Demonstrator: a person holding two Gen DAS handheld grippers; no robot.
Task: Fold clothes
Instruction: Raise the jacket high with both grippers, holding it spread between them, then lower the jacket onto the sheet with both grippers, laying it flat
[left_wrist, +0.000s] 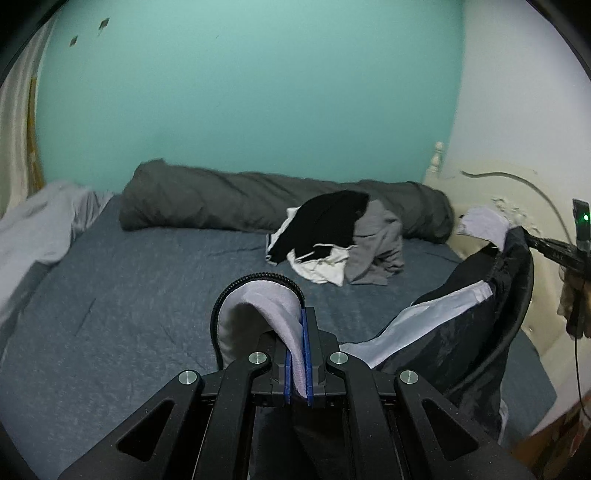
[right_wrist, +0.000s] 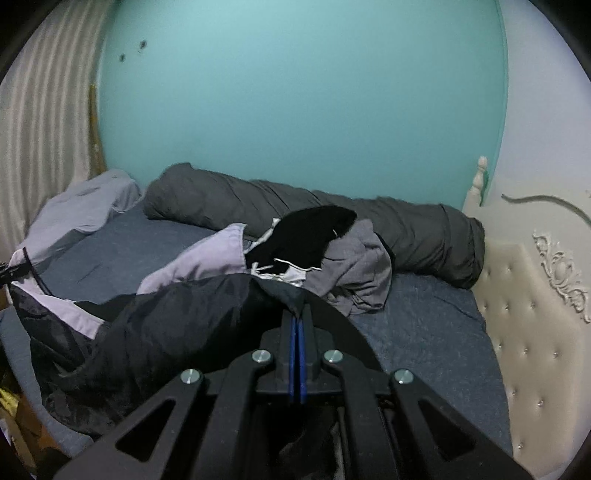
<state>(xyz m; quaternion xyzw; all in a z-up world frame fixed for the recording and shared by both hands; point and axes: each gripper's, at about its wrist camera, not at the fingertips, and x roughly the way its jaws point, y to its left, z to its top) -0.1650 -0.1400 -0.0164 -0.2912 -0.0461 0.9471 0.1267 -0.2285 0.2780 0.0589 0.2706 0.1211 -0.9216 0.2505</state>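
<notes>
- The dark jacket (left_wrist: 461, 332) runs below the left gripper (left_wrist: 299, 354), its lower part hidden.
- The right gripper (right_wrist: 297, 354) covers the jacket edge it pinches.
- The clothes pile (right_wrist: 321, 258) hides part of the rolled grey blanket (right_wrist: 424, 232).
- The pale sheet (left_wrist: 33, 229) is blurred at the frame's edge.

Dark jacket (right_wrist: 166, 332) w/ lilac lining hangs unfolded above bed; clothes pile (left_wrist: 332, 236) behind.

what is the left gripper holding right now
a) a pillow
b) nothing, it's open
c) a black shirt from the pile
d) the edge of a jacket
d: the left gripper is shut on the jacket, its pale lining and zipper edge pinched between the blue pads.
</notes>
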